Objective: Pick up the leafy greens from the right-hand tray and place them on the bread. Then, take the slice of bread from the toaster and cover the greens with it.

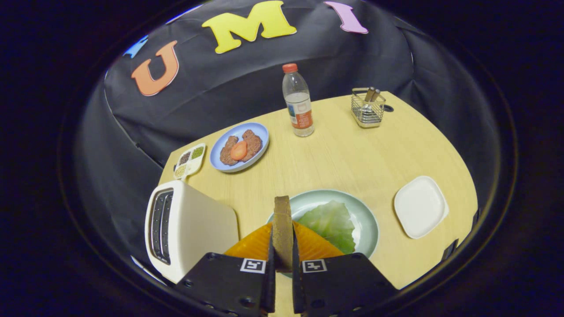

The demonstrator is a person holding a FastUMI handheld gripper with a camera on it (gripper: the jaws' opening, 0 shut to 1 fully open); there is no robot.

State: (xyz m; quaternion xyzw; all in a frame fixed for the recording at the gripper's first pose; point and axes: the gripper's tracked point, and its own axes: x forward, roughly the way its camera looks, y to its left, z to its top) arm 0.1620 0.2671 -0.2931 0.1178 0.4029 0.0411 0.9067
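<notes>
We read the claw (282,259) as clamped on a brown slice of bread (282,231), held edge-on and upright between both fingers, above the near side of the pale green round plate (368,220). The crinkled light-green lettuce leaf (330,224) already lies on that plate, just beyond and right of the fingers; the bread under it is hidden, so we can only guess it sits there. The small white square tray (421,206) to the right holds nothing, so the greens step looks done. The white two-slot toaster (185,226) stands left of the claw, slots apparently vacant. Left to do: lay the slice flat over the leaf and release. The light wooden table (343,149) carries it all.
</notes>
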